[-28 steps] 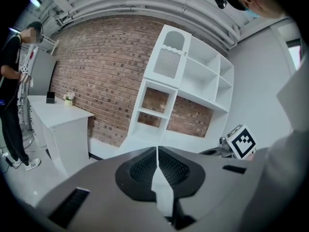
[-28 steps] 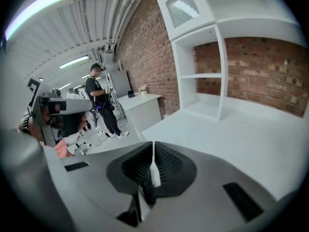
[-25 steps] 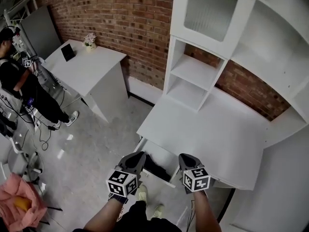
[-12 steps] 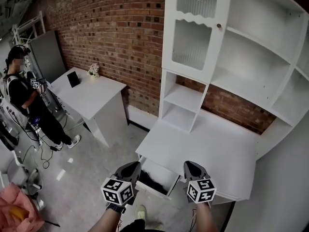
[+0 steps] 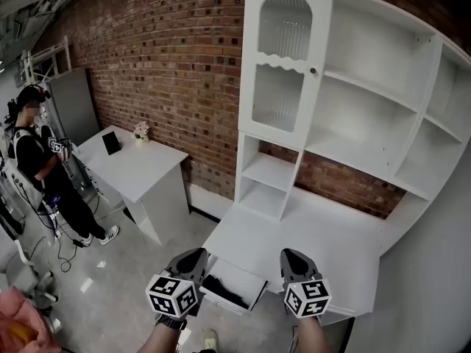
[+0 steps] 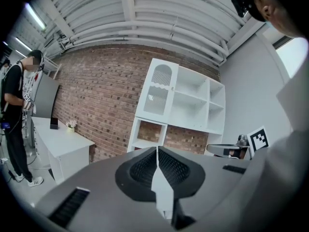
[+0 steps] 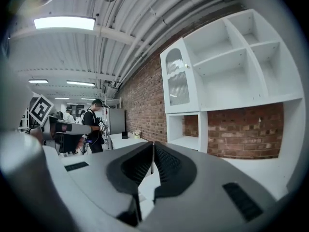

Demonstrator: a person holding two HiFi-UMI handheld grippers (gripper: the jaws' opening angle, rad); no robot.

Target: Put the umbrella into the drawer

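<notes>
Head view: umbrella in the drawer, below both grippers

Dark umbrella [image 5: 224,291] lies in the open drawer [image 5: 257,294], apparently lengthwise along its front. Left gripper [image 5: 193,257] and right gripper [image 5: 291,257] hang above it, jaws pressed together, empty. The left one is nearer.

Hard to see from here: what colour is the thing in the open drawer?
Black; the thing lies in the drawer, clearest in the head view.

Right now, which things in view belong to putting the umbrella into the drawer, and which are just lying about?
Job: open drawer; dark umbrella lying inside it; left gripper and right gripper, jaws together, empty.
Lying about: flower pot and dark tablet-like panel on the side desk; pink bundle at lower left.
</notes>
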